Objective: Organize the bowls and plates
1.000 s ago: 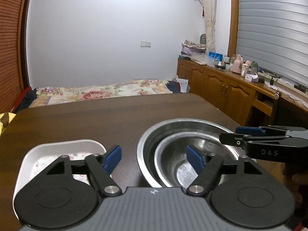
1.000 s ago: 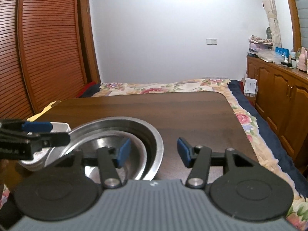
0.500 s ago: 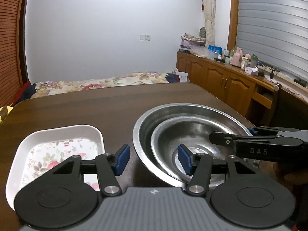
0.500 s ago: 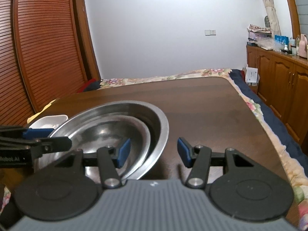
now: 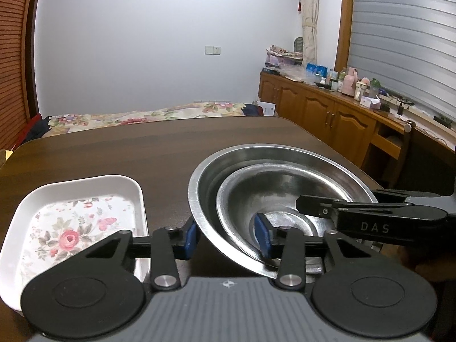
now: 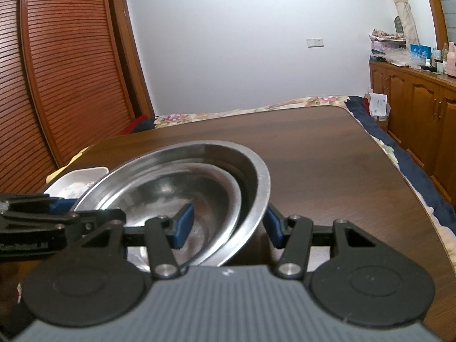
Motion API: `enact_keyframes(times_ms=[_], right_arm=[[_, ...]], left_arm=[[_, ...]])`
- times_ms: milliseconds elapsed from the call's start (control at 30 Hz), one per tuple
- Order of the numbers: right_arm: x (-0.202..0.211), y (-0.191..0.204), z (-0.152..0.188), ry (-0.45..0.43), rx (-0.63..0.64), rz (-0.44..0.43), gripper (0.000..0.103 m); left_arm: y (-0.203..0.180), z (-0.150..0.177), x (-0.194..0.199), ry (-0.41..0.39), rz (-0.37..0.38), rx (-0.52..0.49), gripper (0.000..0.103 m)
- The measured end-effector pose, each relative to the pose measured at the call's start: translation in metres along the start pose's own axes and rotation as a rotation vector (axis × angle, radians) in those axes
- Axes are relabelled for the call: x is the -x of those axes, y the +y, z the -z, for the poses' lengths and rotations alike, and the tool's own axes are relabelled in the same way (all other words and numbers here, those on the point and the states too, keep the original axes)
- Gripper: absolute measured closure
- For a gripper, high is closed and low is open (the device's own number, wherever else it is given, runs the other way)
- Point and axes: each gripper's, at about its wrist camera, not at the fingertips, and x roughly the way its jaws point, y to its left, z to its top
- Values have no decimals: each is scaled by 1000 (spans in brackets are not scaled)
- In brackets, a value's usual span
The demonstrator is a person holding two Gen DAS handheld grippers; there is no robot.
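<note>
Two steel bowls sit nested on the dark wooden table (image 5: pixel 142 148): a large bowl (image 5: pixel 270 156) with a smaller bowl (image 5: pixel 285 191) inside it. My left gripper (image 5: pixel 225 239) straddles their left walls, one pad outside the large bowl and one inside the small one. Its jaws are closing, and I see no firm press. My right gripper (image 6: pixel 228 228) straddles the right walls of the large bowl (image 6: pixel 250 165) and small bowl (image 6: pixel 171 188), jaws apart. One of its fingers (image 5: pixel 319 208) reaches in from the right.
A white rectangular tray (image 5: pixel 85 182) with a floral bottom lies just left of the bowls, also seen as the tray (image 6: pixel 82 172). The table (image 6: pixel 327 156) stretches ahead. Beyond it are a bed, a slatted wooden door on the left and wooden cabinets on the right.
My left jaws have narrowed steadily around the bowls' left walls. The bowls fill more of both views. The right jaws keep the same width.
</note>
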Motion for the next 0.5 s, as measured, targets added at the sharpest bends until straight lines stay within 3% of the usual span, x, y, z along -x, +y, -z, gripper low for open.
enact_keyframes(times_ms=[200, 500], right_arm=[[1, 0, 2, -11, -9, -10, 66], [9, -2, -1, -56, -29, 7, 75]], left_arm=[[1, 1, 0, -7, -5, 14, 69], [3, -5, 9, -25, -11, 17, 71]])
